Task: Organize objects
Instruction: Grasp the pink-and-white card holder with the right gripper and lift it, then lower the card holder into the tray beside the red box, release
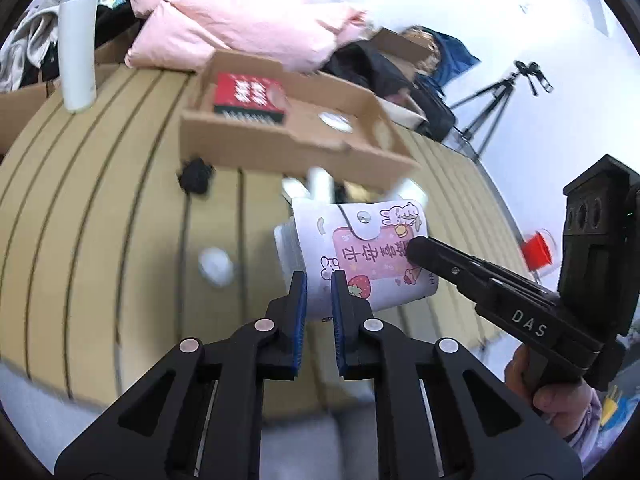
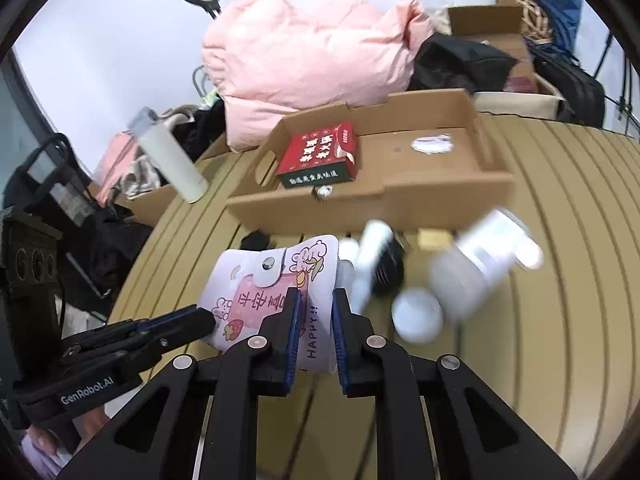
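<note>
A white pouch (image 1: pixel 360 248) with a pink cartoon label and a snap button hangs above the tan slatted table (image 1: pixel 100 200), held from both sides. My left gripper (image 1: pixel 320 280) is shut on the pouch's lower left edge. Coming in from the right, my right gripper (image 1: pixel 414 250) bites the label side. In the right wrist view the pouch (image 2: pixel 260 296) sits between the blue pads of the right gripper (image 2: pixel 316 296), which is shut on it. The left gripper (image 2: pixel 208 318) pinches its left corner there.
A shallow cardboard tray (image 2: pixel 400 204) behind the pouch holds a red box (image 2: pixel 320 152). Loose on the table are a white jar (image 2: pixel 480 264), a white lid (image 2: pixel 418 314), a white tube (image 2: pixel 372 256) and a black lump (image 1: pixel 196 174). A white bottle (image 1: pixel 78 48) and a pink jacket (image 2: pixel 312 56) stand behind.
</note>
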